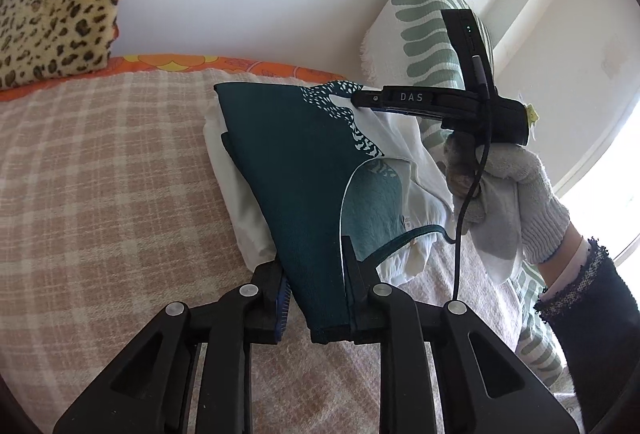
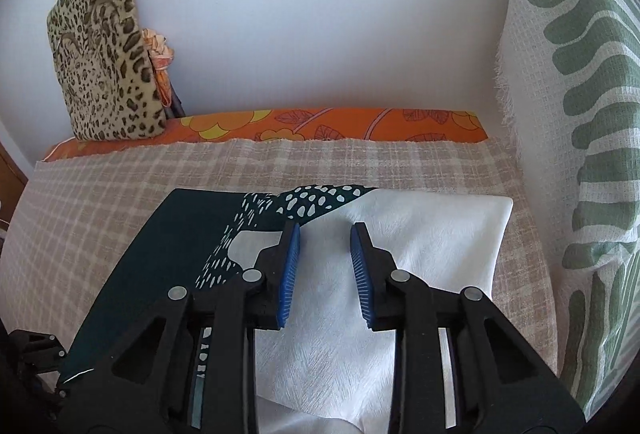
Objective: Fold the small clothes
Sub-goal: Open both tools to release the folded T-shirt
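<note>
A dark teal garment with a white-speckled corner lies slanted over a white cloth on the checked blanket. Its lower hem sits between the fingers of my left gripper, whose jaws stand apart; the blue left pad shows bare beside the cloth. My right gripper reaches in from the right with its tip at the speckled corner. In the right wrist view the right gripper is open over the white cloth, nothing pinched between its blue pads, and the teal garment lies to the left.
A beige checked blanket covers the bed, with an orange flowered sheet along the white wall. A leopard-print cushion leans at the back left, a green-leaf cushion stands on the right. A gloved hand holds the right gripper.
</note>
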The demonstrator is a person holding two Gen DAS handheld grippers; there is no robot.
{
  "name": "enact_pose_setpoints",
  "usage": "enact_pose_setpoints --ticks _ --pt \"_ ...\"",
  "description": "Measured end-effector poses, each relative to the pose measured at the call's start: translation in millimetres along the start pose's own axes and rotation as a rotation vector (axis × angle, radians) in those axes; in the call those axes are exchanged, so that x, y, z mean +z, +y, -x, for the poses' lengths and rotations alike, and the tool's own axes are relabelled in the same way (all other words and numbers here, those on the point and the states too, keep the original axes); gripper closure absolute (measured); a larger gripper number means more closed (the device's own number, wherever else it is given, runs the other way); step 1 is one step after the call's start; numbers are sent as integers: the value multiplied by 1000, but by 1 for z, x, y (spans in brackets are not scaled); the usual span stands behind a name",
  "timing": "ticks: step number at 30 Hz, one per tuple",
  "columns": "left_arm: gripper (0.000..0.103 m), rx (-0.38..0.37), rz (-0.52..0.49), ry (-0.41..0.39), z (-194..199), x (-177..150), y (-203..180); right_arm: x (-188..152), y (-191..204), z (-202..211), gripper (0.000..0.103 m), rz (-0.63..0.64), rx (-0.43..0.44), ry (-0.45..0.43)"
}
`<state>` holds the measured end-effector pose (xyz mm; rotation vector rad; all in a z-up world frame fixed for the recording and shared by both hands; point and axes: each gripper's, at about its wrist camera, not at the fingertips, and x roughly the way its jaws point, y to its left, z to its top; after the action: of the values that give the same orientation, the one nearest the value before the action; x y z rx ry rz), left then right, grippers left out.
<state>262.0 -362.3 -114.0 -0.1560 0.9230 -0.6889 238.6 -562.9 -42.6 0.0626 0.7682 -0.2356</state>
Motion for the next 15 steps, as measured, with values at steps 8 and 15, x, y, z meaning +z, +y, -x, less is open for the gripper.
enact_pose_setpoints --ticks 8,15 --pt "83 13 -22 -6 15 -1 3 -20 -27 -28 73 -94 39 63" --pt "74 30 -23 -25 28 -2 2 -21 -32 14 72 -122 38 4"
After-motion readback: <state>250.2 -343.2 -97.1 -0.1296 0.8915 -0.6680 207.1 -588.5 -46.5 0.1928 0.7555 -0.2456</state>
